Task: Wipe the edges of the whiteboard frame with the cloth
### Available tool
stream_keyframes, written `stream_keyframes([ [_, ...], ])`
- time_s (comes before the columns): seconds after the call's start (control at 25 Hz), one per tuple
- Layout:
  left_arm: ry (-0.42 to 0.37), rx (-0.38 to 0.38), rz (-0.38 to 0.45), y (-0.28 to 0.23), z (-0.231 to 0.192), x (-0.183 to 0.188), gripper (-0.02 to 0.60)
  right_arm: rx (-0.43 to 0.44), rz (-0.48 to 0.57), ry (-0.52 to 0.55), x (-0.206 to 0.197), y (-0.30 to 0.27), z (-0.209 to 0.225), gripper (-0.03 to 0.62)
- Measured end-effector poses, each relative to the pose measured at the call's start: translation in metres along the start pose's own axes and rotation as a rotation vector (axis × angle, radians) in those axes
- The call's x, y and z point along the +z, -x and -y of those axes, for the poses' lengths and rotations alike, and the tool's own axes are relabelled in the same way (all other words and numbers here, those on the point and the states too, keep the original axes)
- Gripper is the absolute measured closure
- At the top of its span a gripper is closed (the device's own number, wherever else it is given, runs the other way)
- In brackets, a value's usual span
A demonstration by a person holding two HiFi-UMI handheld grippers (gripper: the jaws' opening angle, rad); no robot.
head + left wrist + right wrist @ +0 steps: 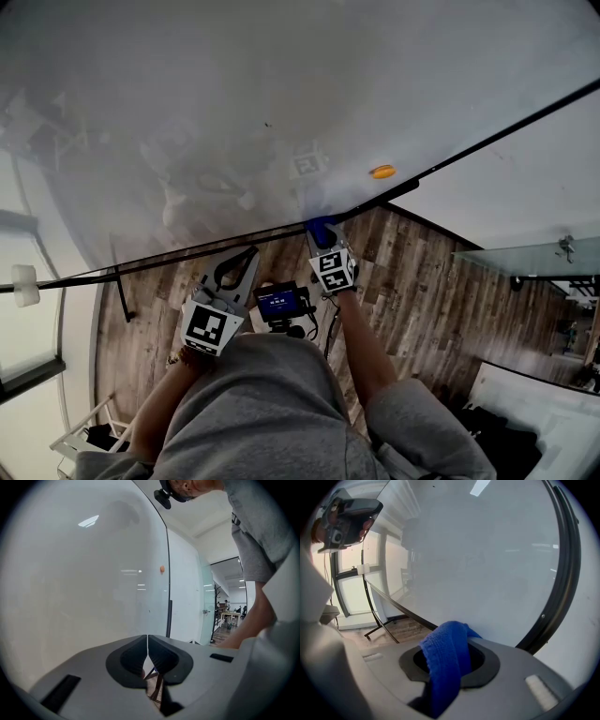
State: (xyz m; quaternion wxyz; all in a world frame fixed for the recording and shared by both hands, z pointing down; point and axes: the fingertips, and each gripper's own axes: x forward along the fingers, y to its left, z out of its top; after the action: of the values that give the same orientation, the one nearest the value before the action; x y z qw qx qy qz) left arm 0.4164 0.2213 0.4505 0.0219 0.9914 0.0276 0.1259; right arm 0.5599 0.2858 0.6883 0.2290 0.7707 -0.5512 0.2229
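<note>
Right gripper (322, 231) was clamped on the blue cloth (444, 665), a fold of it bunched up between the jaws. It was held at the lower corner of the whiteboard (281, 94), where the bottom run of the black frame (187, 255) met the side run. The cloth looked to be touching or just short of the frame there; contact could not be confirmed.

Left gripper (147, 654) had its jaws pressed together with nothing in them, hanging idle just below the bottom edge and apart from the cloth.

Progress, judged: wiping was under way at the corner. No edge showed a clear wiped or unwiped look, so what was finished could not be told. The top edge and far side were out of view and may have been left to do.

Around: an orange magnet (382, 172) sat on the board just inside the side edge, close to a pass up that run. A white block (23, 284) sat at the far left end of the bottom edge, and a dark stand leg (122, 295) dropped below it. Wood floor (422, 291) beneath. The idle gripper could get in the way of a leftward wipe.
</note>
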Motion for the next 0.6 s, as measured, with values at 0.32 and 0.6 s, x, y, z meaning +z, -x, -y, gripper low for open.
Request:
stream_keyframes([
  [0.32,0.005,0.013,0.001,0.013,-0.012,-0.001,0.566,0.010,-0.006,-0.002,0.007,-0.004,-0.017,0.482],
  [0.6,0.009,0.041,0.011,0.026,-0.028,-0.002,0.566,0.016,-0.024,0.007,0.011,-0.006,-0.025,0.482],
])
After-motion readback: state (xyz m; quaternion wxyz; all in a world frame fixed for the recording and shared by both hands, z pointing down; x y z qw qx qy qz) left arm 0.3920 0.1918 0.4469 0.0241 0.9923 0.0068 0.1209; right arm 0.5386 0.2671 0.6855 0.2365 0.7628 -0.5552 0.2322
